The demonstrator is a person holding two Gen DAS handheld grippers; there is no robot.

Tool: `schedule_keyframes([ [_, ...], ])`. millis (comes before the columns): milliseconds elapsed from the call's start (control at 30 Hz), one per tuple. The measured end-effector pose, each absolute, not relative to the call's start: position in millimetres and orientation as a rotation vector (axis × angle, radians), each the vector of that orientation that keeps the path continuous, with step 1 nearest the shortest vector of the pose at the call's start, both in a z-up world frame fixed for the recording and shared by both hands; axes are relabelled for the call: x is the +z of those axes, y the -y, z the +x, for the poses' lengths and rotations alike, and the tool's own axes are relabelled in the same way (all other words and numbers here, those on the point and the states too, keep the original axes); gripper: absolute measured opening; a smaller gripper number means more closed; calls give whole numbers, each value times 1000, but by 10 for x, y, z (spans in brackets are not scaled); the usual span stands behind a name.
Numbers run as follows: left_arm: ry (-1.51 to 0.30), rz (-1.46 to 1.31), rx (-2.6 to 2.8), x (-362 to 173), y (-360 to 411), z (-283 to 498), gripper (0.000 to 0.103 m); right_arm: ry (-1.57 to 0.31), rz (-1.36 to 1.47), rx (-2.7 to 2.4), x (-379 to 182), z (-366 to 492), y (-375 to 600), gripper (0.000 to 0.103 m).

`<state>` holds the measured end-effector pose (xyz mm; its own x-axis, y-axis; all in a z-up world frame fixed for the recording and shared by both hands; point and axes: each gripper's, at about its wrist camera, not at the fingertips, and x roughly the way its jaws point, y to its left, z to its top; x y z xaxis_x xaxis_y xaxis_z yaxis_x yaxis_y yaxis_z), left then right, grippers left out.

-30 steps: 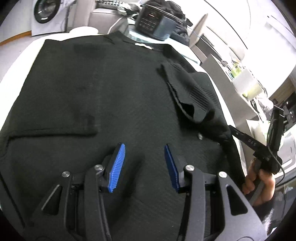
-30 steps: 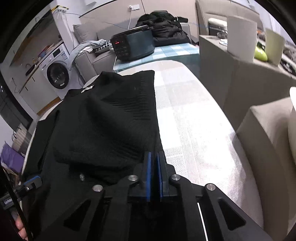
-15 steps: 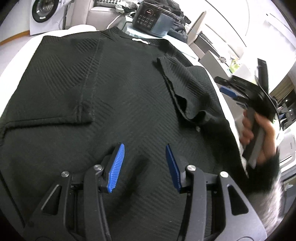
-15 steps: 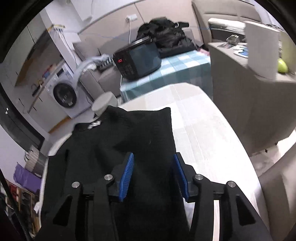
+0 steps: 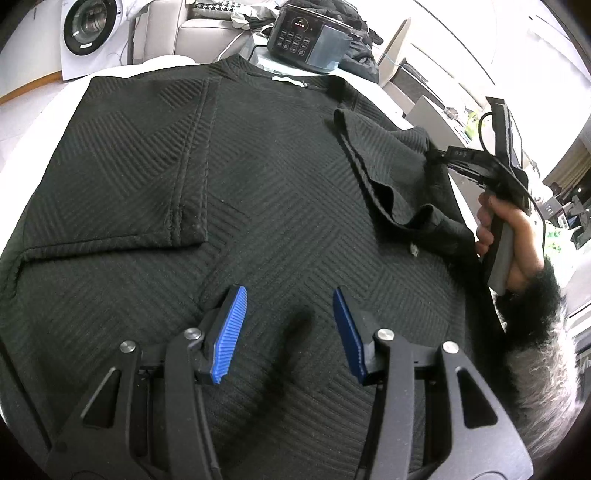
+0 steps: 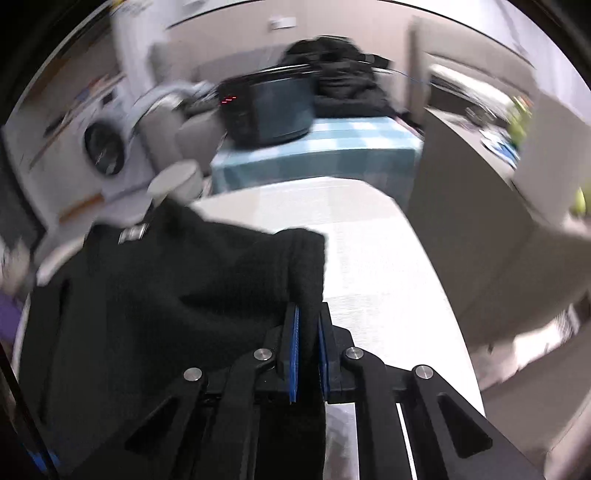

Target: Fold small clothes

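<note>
A black ribbed shirt [image 5: 277,184] lies flat on the white table [image 6: 369,240], neck away from me. Its left sleeve [image 5: 129,177] is folded in over the chest. My left gripper [image 5: 288,332] hovers open over the shirt's lower middle with nothing between its blue pads. The right sleeve [image 5: 391,166] is bunched and lifted at the right edge. My right gripper [image 5: 437,157] is closing there. In the right wrist view its jaws [image 6: 308,332] stand almost together, with black sleeve cloth [image 6: 303,266] pinched between the pads. A hand [image 5: 517,236] with a furry cuff holds that gripper.
Beyond the table a black cooker with a keypad [image 5: 306,40] stands on a blue checked cloth [image 6: 332,147], with a pile of dark clothes [image 6: 343,74] behind it. A washing machine [image 5: 88,29] stands far left. A grey counter [image 6: 461,206] lies close along the table's right side.
My right gripper let go at the shirt's lower right edge, opened, moved up along the right side and closed on the right sleeve. The left gripper stayed in place.
</note>
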<state>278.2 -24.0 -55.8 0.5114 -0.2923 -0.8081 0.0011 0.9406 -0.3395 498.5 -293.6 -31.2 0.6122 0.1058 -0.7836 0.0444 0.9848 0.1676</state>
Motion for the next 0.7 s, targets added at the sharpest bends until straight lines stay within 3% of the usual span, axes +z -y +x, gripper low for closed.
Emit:
schedule_keyframes([
  [33,-1023,-315,-180,-560,239,2774,45,-920,177,17,-316,4983,2961,22],
  [100,-1023,-317,-179,-557,238,2772,45,-926,194,4,-274,4936,3004,29],
  [367,-1016,-334,-167,-559,234,2767,47,-848,40,332,120,3961,2362,29],
  [700,-1008,-360,-152,-501,134,2600,47,-1014,-27,620,-219,3360,1651,29],
])
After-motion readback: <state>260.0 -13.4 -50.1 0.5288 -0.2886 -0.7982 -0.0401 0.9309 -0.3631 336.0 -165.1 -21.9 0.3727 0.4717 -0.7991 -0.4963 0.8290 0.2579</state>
